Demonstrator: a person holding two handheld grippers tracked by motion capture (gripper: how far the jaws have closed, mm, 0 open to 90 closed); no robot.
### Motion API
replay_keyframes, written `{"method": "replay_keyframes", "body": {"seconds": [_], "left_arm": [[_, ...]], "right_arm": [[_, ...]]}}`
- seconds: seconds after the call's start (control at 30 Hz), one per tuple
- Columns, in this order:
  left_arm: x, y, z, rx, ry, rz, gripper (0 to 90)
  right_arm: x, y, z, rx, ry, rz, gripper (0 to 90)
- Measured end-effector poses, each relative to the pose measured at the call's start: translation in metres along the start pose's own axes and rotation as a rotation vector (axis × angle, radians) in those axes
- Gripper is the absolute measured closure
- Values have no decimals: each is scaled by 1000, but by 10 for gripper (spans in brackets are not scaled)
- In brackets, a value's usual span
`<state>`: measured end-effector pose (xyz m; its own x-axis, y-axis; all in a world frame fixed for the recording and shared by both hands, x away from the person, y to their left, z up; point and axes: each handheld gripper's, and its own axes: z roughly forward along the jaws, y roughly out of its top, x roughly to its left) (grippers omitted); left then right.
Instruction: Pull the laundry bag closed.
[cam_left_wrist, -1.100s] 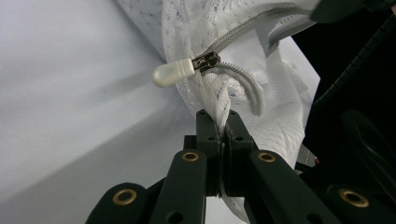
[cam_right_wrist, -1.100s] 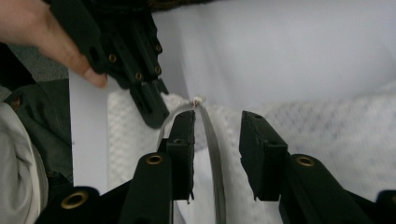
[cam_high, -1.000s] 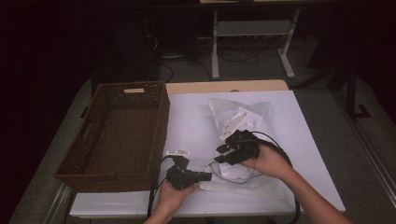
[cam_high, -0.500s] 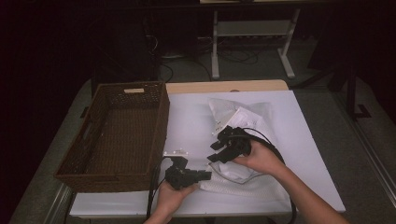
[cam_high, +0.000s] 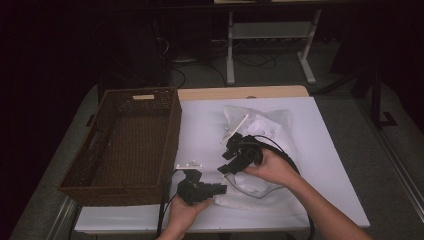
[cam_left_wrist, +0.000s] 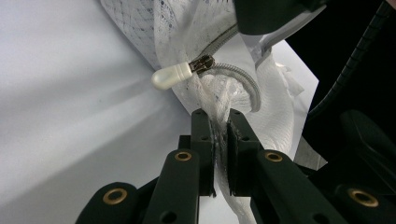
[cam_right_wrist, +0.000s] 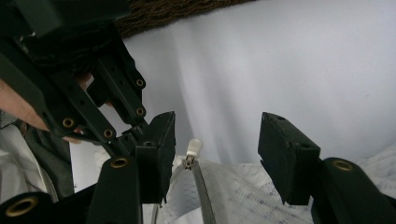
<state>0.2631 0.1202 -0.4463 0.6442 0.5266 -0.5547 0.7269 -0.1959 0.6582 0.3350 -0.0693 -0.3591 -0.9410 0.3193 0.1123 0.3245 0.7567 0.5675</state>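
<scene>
Two grippers work on one white mesh laundry bag (cam_high: 260, 150) that lies on the white surface (cam_high: 330, 165), to the right of the brown wicker basket (cam_high: 125, 145). We hold the left gripper (cam_left_wrist: 219, 140) low at the near edge of the bag; its fingers (cam_left_wrist: 201, 140) are clenched on a fold of the mesh just beside the zipper, so the bag is pinned there. The zipper pull (cam_left_wrist: 172, 77), with its white rubber tip, stands free just beyond this grip. In the right gripper view the same pull (cam_right_wrist: 193, 148) lies between the fingers (cam_right_wrist: 287, 154) of the right gripper (cam_right_wrist: 215, 149), but they do not touch it: the jaws have just been opening and stand well apart, released.

We judge that the step in hand is to take the pull for working the zipper. The next move calls for bringing the right fingers down around the small tip, centred, and closing gently, while the left grip keeps the mesh tight so the slider can run.
</scene>
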Motion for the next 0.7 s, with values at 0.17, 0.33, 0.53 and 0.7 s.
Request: {"method": "replay_keyframes", "body": {"seconds": [0.17, 0.33, 0.53, 0.7], "left_arm": [[-3, -1, -1, -7, 19, 15, 850], [-4, -3, 0, -6, 25, 20, 850], [-6, -4, 1, -9, 42, 33, 854], [-7, -3, 1, -6, 58, 43, 865]], "right_arm": [[3, 4, 8, 11, -5, -6, 459], [7, 5, 19, 28, -3, 5, 482], [11, -1, 31, 57, 1, 31, 534], [12, -3, 38, 103, -11, 59, 596]]}}
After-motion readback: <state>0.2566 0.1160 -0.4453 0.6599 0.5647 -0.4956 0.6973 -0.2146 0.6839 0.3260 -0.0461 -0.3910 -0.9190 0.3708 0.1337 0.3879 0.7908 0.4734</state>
